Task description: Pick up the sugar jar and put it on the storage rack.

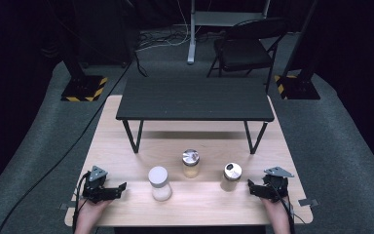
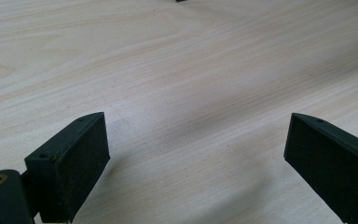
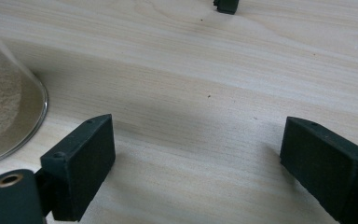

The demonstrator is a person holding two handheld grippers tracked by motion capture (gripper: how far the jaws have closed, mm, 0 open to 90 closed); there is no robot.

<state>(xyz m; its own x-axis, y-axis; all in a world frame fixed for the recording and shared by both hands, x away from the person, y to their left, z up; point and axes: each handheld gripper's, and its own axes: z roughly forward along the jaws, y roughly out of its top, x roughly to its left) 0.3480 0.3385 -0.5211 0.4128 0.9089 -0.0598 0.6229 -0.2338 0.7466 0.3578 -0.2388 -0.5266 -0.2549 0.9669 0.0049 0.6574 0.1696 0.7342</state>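
Both tools rest low on the table [image 1: 126, 214], nothing grasped: the left gripper [image 1: 122, 187] has its jaws spread over bare wood, and the right gripper [image 1: 250, 185] is equally released. This looks like the start of a reach. Just inward of the right gripper stands the silver-lidded jar [image 1: 232, 176], its glass base at the edge of the right gripper view [image 3: 4, 116]. Near the left gripper is the white-lidded jar [image 1: 159, 183]. Farther off, between them, stands a third jar [image 1: 191, 163]. The next move probably calls for sliding the jaws around a jar before closing.
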